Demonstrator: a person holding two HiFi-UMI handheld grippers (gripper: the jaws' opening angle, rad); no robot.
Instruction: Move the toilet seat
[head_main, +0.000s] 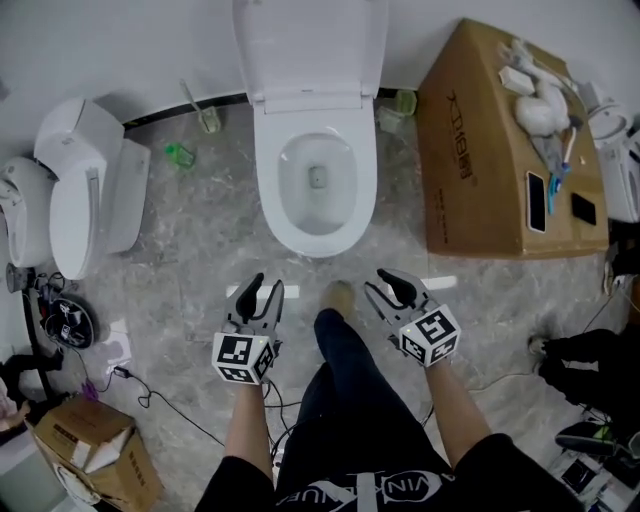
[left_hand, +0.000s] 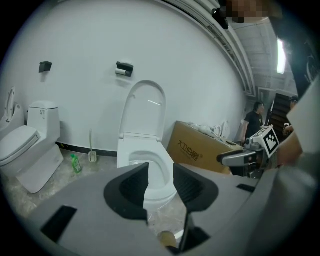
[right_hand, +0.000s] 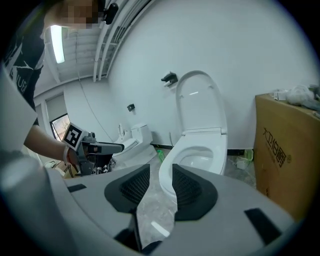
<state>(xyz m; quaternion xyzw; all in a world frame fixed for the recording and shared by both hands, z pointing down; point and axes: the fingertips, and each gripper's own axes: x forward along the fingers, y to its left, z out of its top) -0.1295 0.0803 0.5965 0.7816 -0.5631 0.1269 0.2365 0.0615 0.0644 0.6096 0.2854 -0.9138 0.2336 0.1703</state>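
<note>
Brown cardboard box (head_main: 480, 150) right of toilet: dark Chinese characters on side, white clutter on top. White plastic toilet seat cover (head_main: 310, 45) raised at far wall. White ceramic bowl (head_main: 318, 240) open. Left gripper (head_main: 266, 287), right gripper (head_main: 380, 283): jaws partly apart, empty, over bare grey marble floor (head_main: 200, 250) near bowl's front edge.

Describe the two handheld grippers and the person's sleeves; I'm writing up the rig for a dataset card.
The left gripper and right gripper look alike: pale grey bodies, black jaws lined with ribbed black pads, and at the back a white cube printed with black square markers. The forearms are bare; the person wears a black short-sleeved top with white lettering.
</note>
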